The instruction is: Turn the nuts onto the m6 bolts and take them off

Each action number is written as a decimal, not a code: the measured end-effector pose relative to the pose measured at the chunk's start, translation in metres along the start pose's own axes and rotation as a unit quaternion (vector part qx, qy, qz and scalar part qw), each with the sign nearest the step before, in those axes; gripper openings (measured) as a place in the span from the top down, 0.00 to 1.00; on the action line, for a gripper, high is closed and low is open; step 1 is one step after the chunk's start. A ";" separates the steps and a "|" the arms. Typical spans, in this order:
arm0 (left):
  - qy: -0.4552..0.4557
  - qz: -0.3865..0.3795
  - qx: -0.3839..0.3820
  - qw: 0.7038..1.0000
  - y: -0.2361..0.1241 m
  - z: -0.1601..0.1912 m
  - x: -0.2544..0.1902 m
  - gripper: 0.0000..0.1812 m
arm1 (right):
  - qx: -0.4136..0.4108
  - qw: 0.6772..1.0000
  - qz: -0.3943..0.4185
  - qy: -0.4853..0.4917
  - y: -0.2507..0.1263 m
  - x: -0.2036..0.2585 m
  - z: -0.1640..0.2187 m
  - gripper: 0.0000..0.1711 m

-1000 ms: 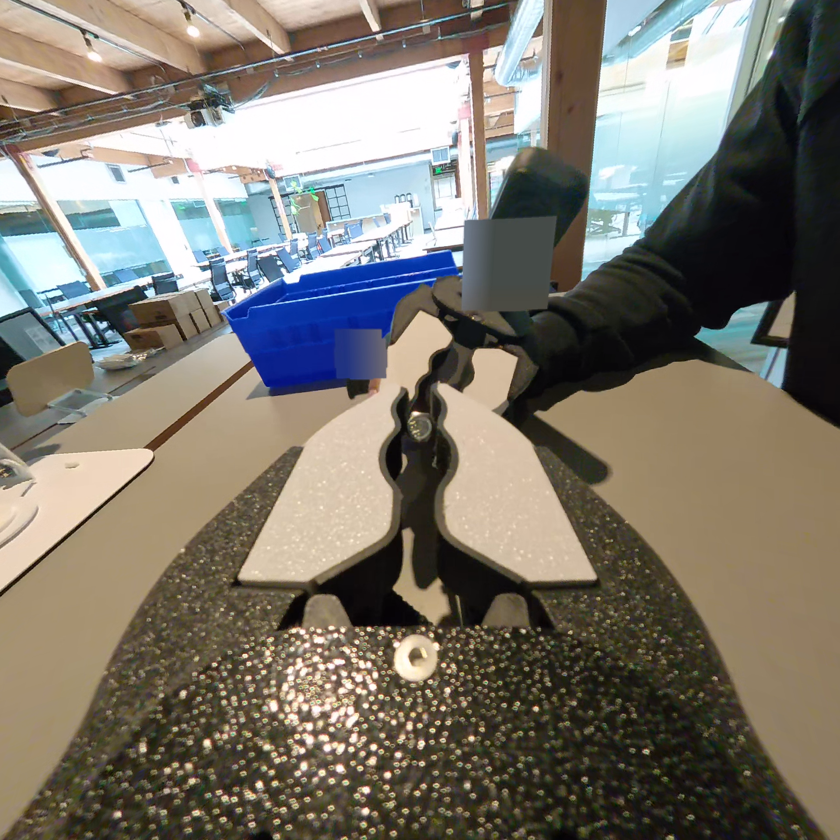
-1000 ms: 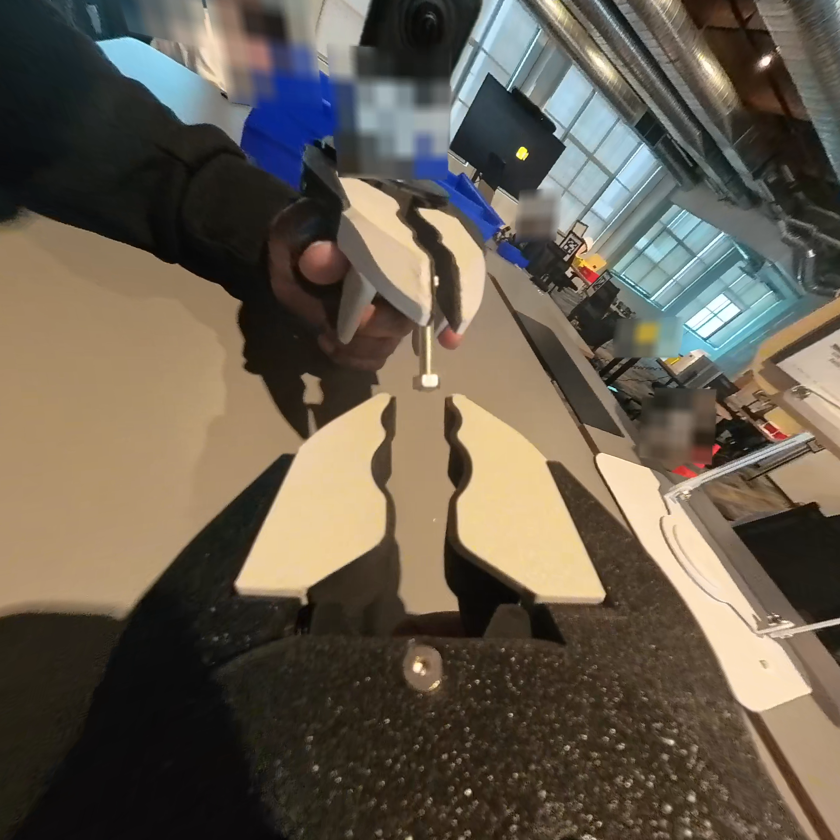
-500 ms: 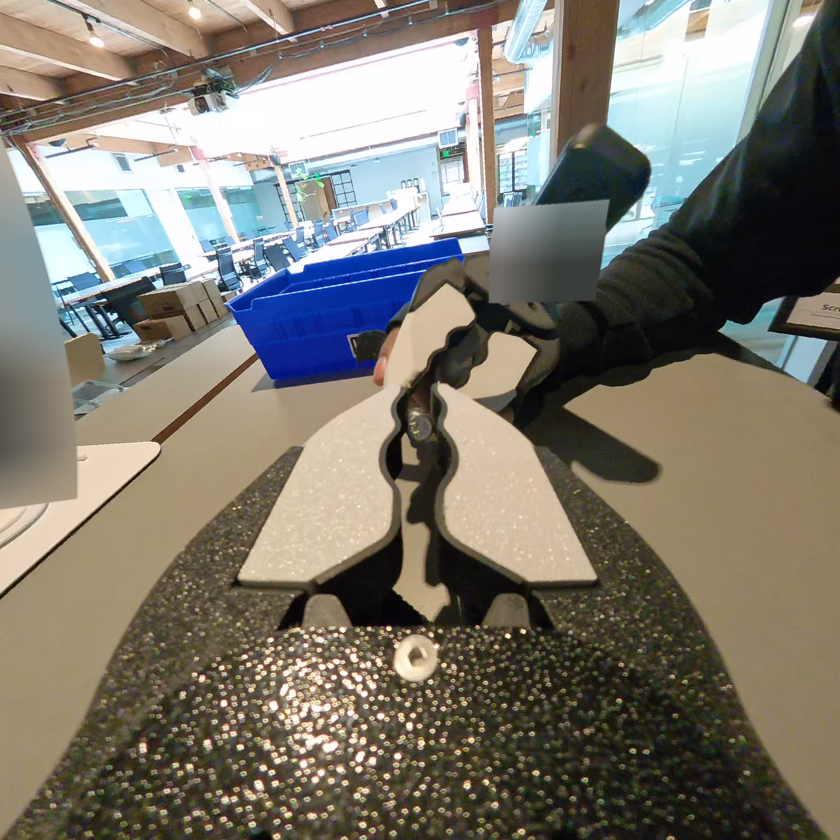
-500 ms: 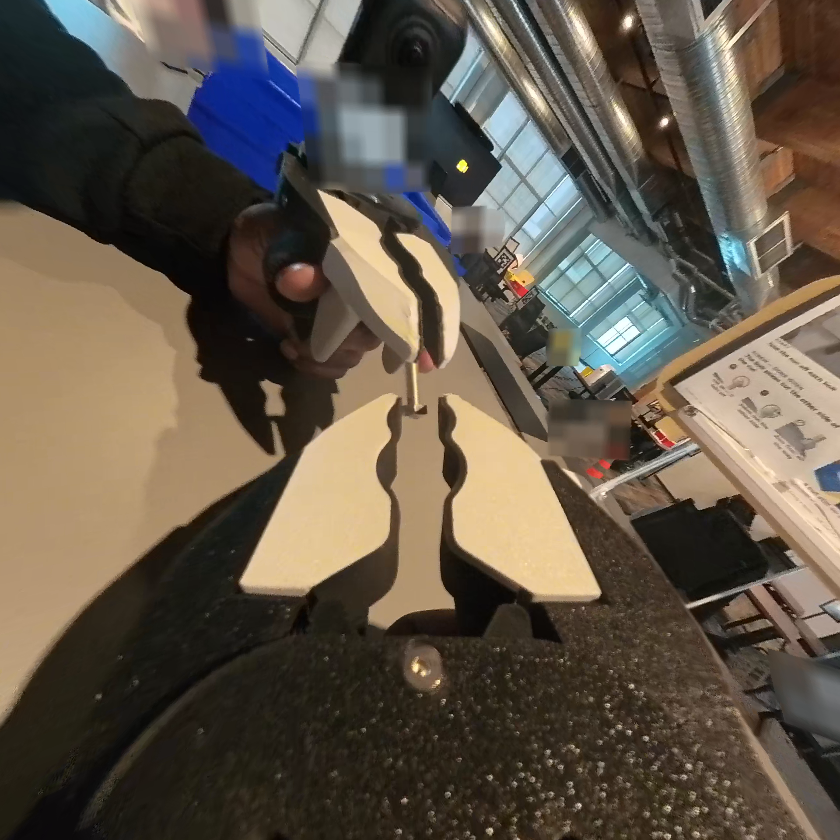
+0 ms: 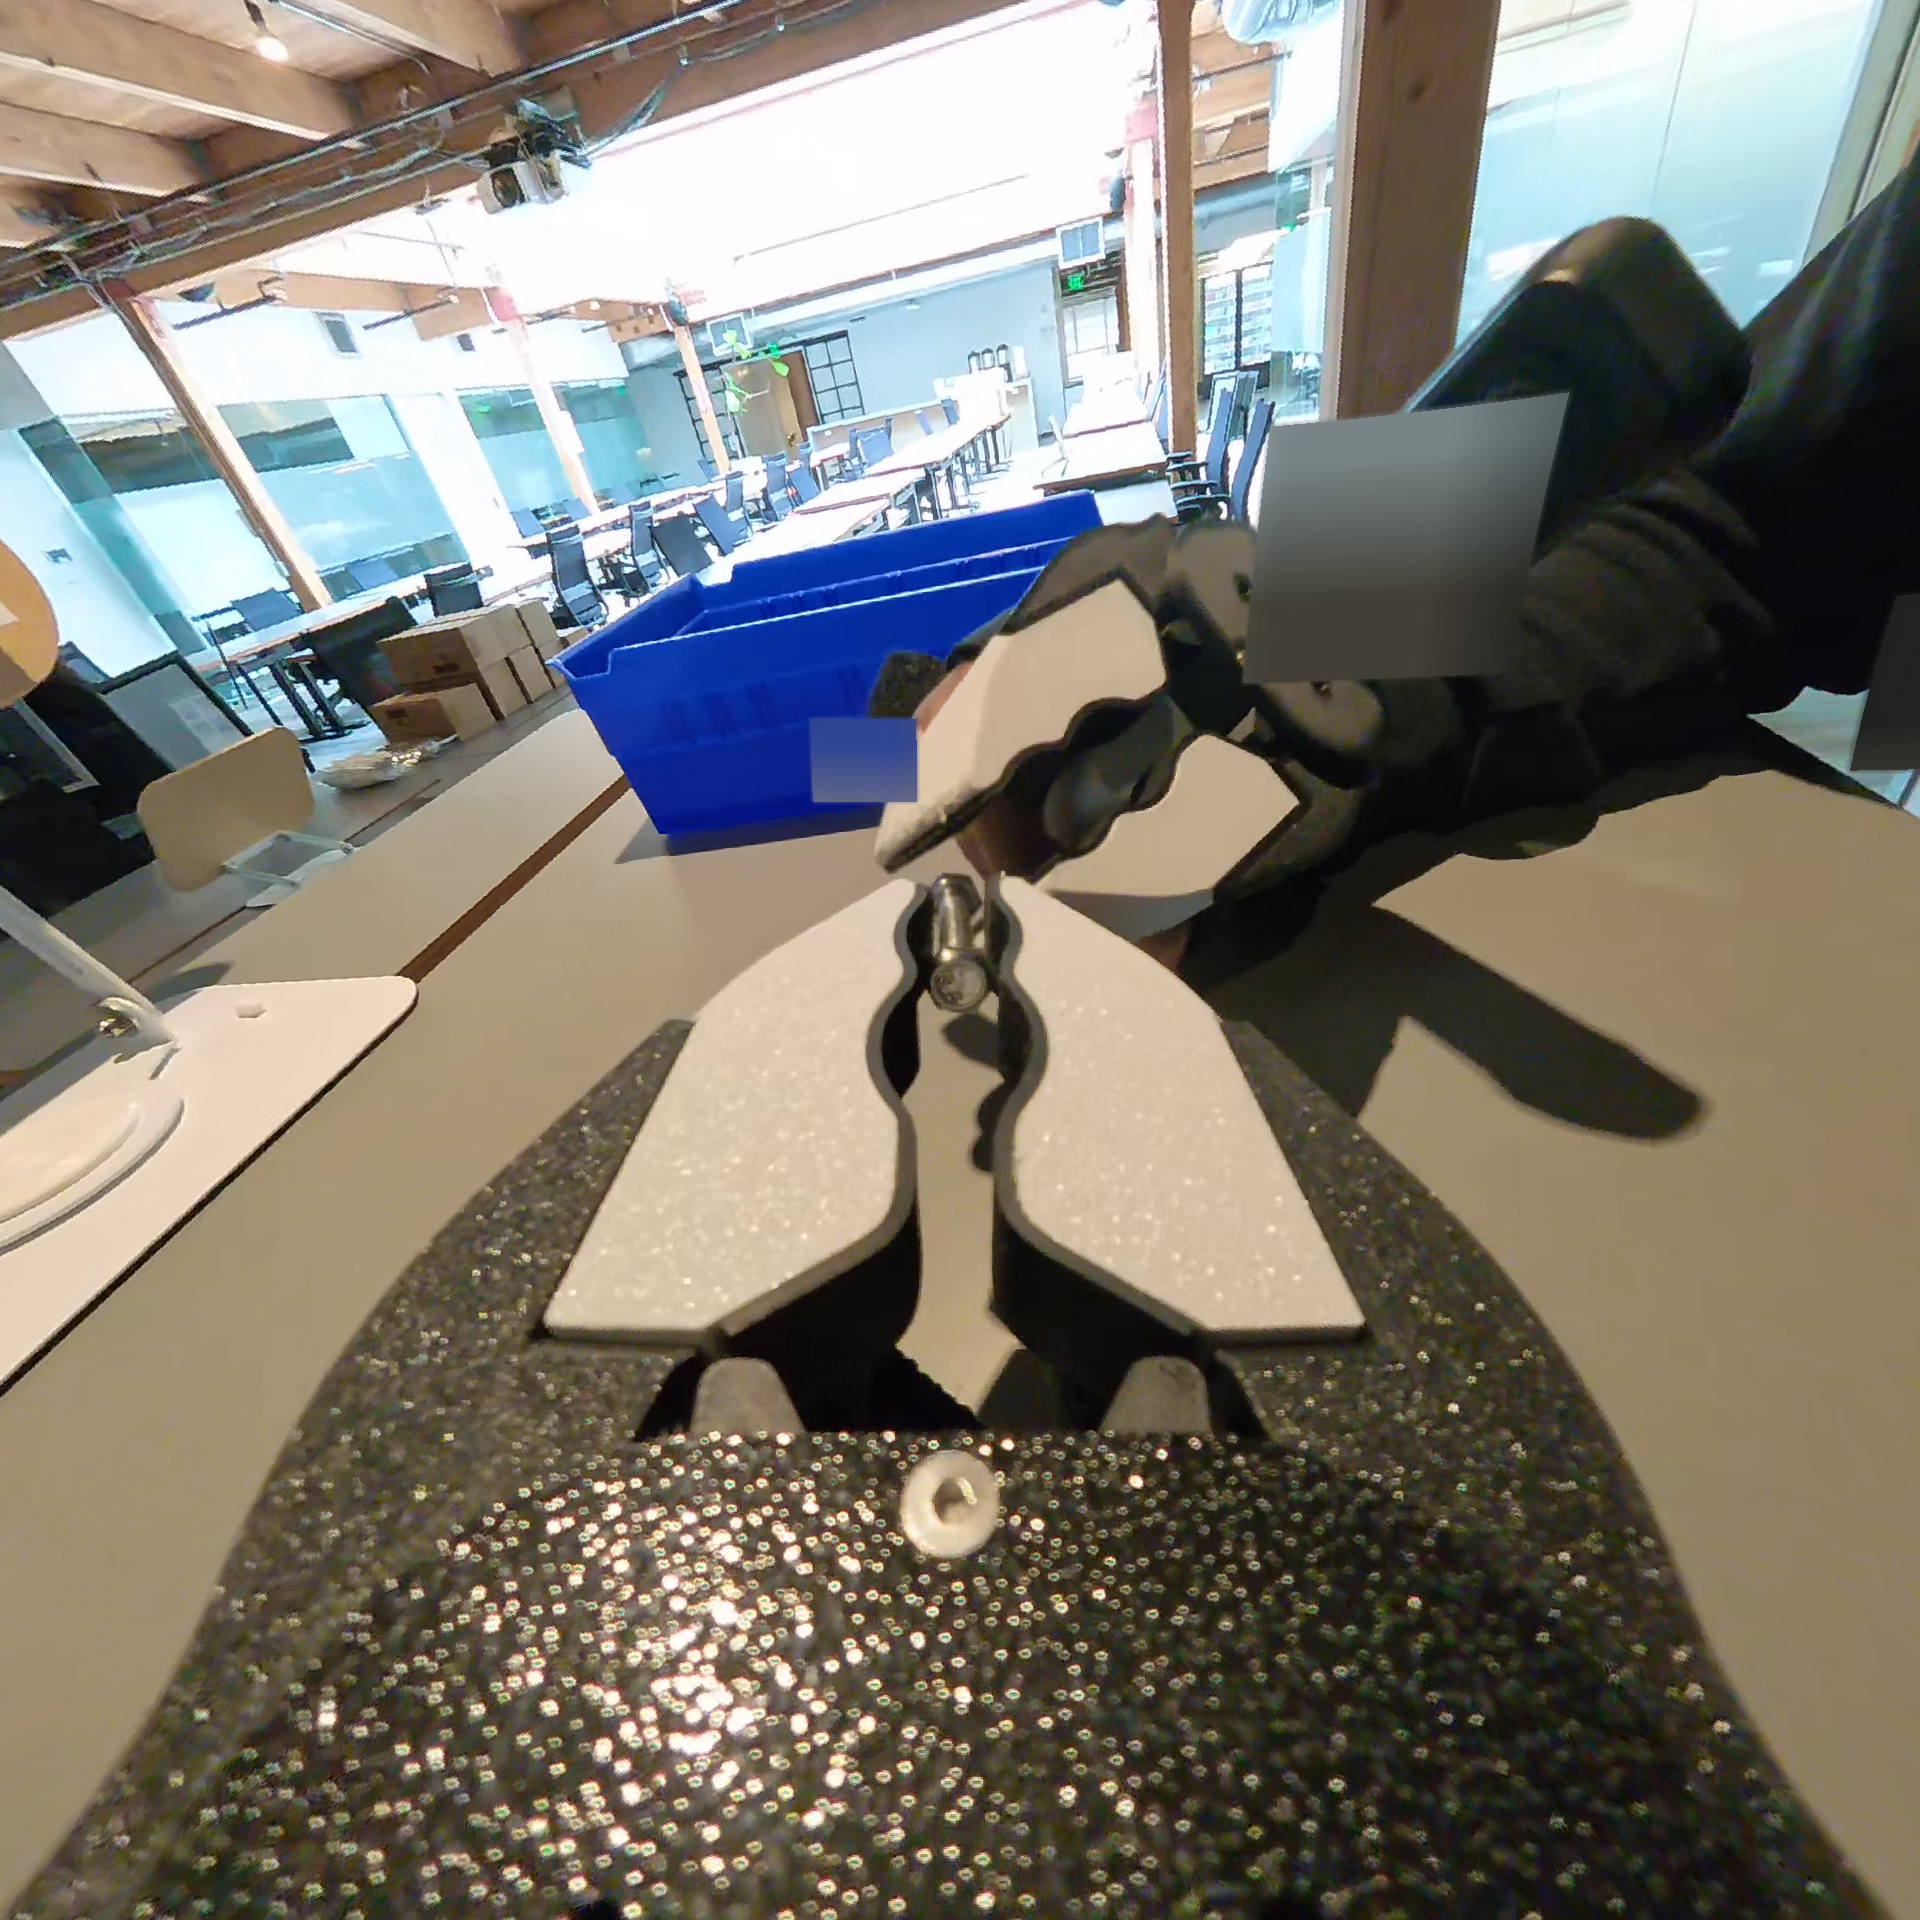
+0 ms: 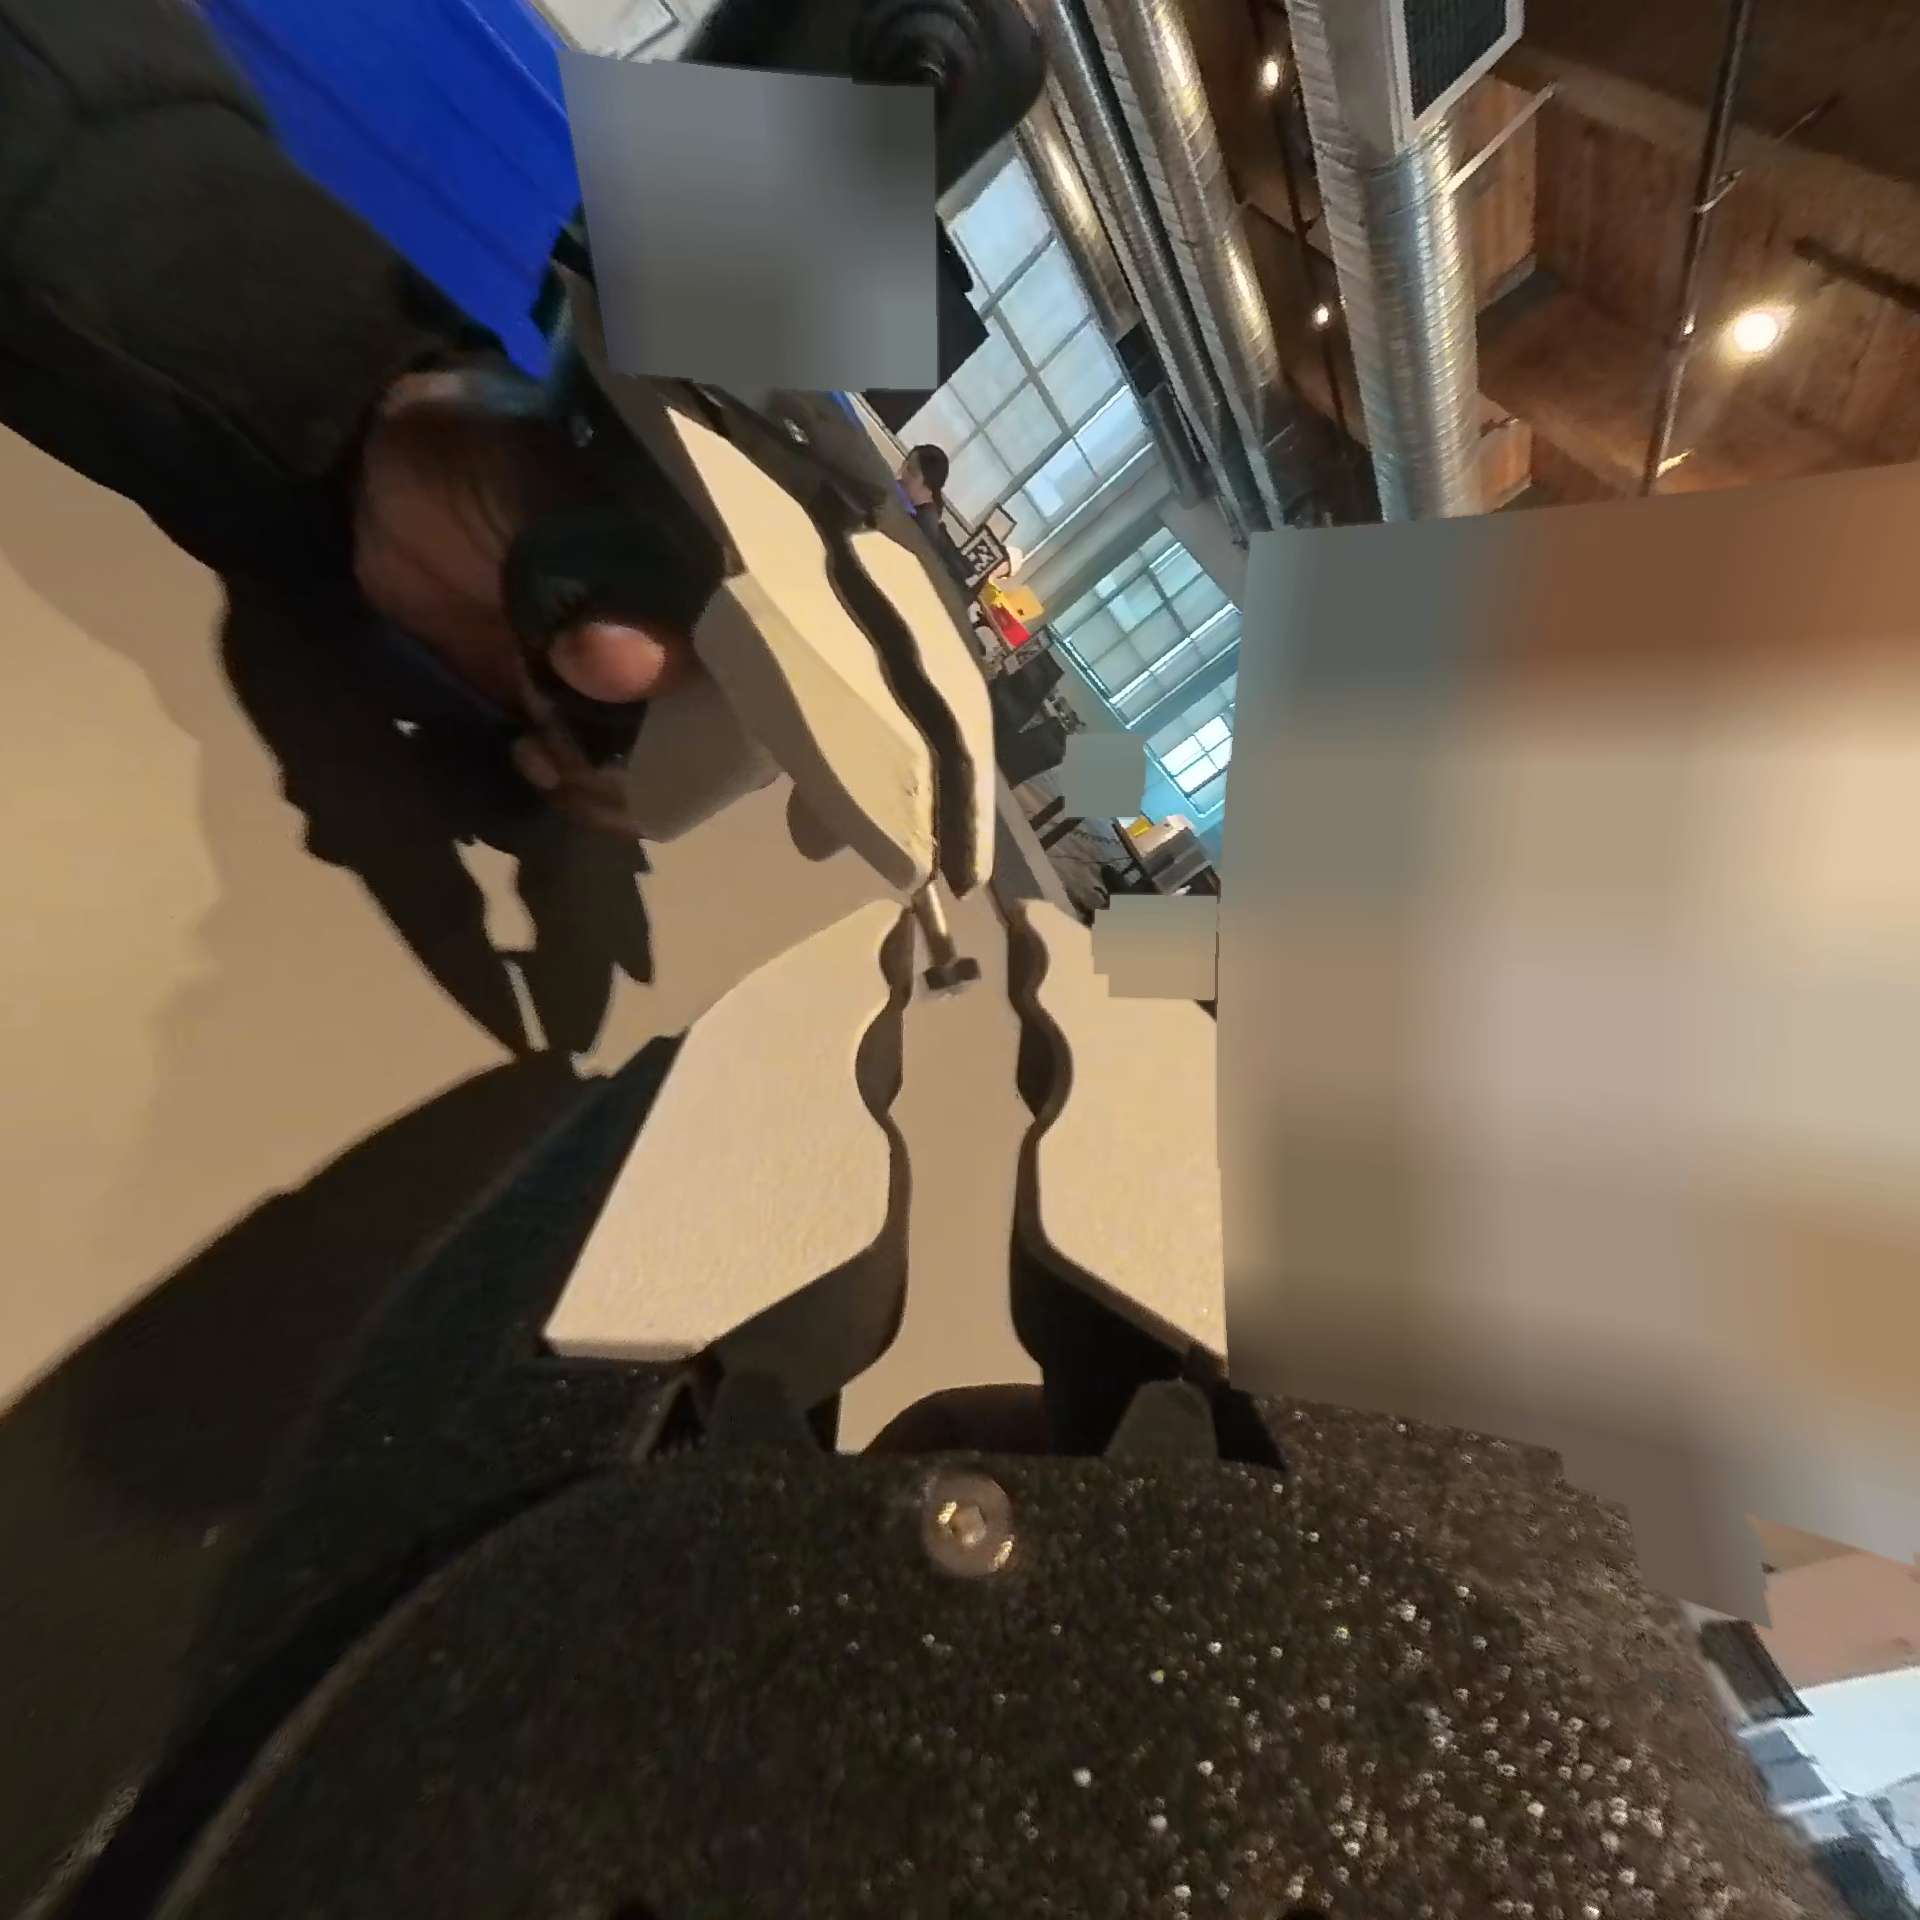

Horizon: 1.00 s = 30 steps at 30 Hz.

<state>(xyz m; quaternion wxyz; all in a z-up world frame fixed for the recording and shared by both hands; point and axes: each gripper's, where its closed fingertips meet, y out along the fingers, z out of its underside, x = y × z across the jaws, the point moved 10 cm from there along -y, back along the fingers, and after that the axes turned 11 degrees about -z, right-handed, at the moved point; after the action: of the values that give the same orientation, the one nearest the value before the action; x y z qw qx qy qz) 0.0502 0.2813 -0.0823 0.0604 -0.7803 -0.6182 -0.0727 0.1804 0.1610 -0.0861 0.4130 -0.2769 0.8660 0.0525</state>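
Observation:
My left gripper (image 5: 956,914) is shut on a small silver bolt (image 5: 958,940) and holds it above the grey table (image 5: 1610,1195). In the right wrist view the left gripper (image 6: 940,883) shows farther off, with the bolt's shank (image 6: 935,930) sticking out of its tips. The shank ends in a hex piece (image 6: 951,975); I cannot tell whether it is a nut or the bolt's head. My right gripper (image 6: 956,940) is open, its fingertips on either side of the hex piece with a gap on both sides. It shows rolled over in the left wrist view (image 5: 997,862).
A blue bin (image 5: 790,665) stands on the table behind the grippers. A white board with a stand (image 5: 229,1049) lies at the left. A hand in a black sleeve (image 5: 1662,644) holds the right gripper. A blurred patch covers the right wrist view's right side. The tips of both grippers are at nearly the same place.
The right gripper has rolled and come closer, so the bolt's hex end now lies between its open fingertips instead of just beyond them. The left gripper stays shut on the bolt.

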 end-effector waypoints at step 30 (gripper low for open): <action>0.034 -0.059 0.000 0.998 -0.005 -0.001 -0.005 0.96 | 0.056 0.991 0.079 -0.087 0.006 0.009 -0.010 0.90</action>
<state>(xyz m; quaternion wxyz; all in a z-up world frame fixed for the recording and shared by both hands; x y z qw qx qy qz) 0.0442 0.2773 -0.0826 0.0772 -0.7392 -0.6611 -0.1029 0.1662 0.1591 -0.0870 0.4965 -0.1779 0.8475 0.0602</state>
